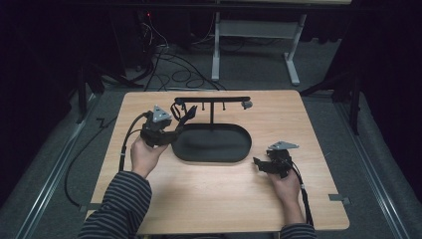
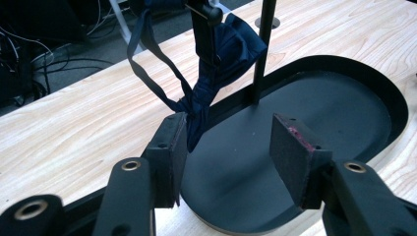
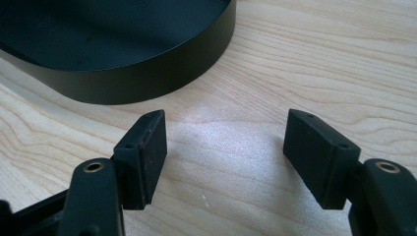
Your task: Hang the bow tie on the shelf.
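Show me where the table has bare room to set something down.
Free: the near strip of table between the two hands, and the right side beyond the tray. Crowded: the far left, where the left claw meets the cloth on the rack.

around the desk: floor, cables, a second frame

the wooden desk (image 1: pixel 214 199) has a pale grain and rounded corners, and it stands on grey carpet (image 1: pixel 378 164). behind it, black cables (image 1: pixel 169 64) lie looped on the floor near a dark unit with a small red light (image 1: pixel 148 15). a white table frame (image 1: pixel 259 45) with two legs stands farther back. dark stand legs (image 1: pixel 87 84) flank the desk on both sides, and metal rails (image 1: pixel 45 194) run along the floor beside it.
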`<state>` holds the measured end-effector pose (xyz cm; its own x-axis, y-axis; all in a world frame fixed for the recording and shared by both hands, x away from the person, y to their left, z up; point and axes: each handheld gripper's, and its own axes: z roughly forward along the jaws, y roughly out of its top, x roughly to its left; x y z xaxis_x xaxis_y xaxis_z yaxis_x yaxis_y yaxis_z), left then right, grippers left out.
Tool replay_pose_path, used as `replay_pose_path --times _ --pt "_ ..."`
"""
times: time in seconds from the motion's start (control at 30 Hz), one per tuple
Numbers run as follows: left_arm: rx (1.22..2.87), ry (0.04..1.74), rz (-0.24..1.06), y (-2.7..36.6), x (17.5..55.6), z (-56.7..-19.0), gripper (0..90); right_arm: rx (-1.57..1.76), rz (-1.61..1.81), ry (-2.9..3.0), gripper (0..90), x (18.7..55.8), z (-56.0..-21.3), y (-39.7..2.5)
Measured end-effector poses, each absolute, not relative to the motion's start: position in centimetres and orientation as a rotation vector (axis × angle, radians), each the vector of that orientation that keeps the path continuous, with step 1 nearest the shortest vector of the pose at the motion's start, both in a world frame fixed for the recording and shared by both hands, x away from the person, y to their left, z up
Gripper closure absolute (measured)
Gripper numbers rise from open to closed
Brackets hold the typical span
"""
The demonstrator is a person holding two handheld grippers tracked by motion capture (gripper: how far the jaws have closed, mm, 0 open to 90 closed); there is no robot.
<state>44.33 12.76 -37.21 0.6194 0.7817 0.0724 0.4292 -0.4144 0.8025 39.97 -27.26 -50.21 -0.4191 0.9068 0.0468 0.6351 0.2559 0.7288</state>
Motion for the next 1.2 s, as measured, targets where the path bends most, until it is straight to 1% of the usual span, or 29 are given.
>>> replay_pose_path --times 0.57,1.2 --pt "2.071 0.991 0.524 13.4 43.6 -39.2 48.4 1.402 0.969 2.152 34.4 40.0 -50.2 -27.2" --pt "2.051 0.985 0.506 13.8 41.9 -39.5 48.2 1.402 0.965 2.152 34.4 40.0 -50.2 -27.2"
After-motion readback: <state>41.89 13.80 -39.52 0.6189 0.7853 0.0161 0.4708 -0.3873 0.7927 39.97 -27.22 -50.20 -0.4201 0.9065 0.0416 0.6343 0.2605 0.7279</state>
